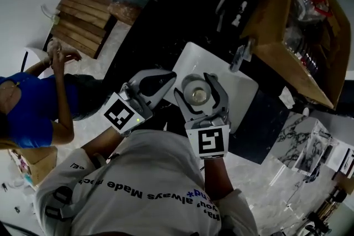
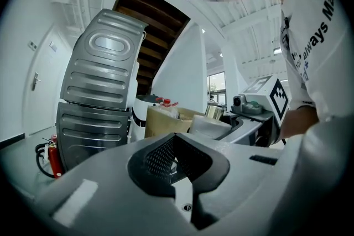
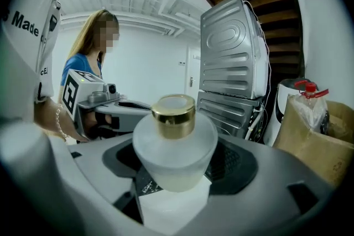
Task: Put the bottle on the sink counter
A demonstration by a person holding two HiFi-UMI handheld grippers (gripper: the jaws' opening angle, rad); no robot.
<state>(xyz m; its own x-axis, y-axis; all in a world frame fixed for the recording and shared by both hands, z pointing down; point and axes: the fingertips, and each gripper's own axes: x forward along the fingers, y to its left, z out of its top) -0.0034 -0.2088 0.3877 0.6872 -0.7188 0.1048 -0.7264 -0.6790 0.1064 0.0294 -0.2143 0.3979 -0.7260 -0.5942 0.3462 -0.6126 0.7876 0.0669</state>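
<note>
The bottle (image 1: pixel 196 94) is a round frosted one with a gold cap (image 3: pixel 173 114). It stands upright between the pads of my right gripper (image 1: pixel 198 79), which is shut on its wide body (image 3: pixel 174 152). In the head view the bottle hangs over the near left part of the white sink basin (image 1: pixel 227 75). My left gripper (image 1: pixel 167 81) sits just left of it, jaws together and nothing between them. The left gripper view shows its mesh pads (image 2: pixel 160 156) meeting, with the held bottle (image 2: pixel 210 125) beyond them.
A faucet (image 1: pixel 240 56) stands at the basin's far edge, set in a dark counter (image 1: pixel 260 119). An open cardboard box (image 1: pixel 293 36) of packed goods sits at the right. A person in blue (image 1: pixel 27 108) stands at the left, by a wooden pallet (image 1: pixel 83 19).
</note>
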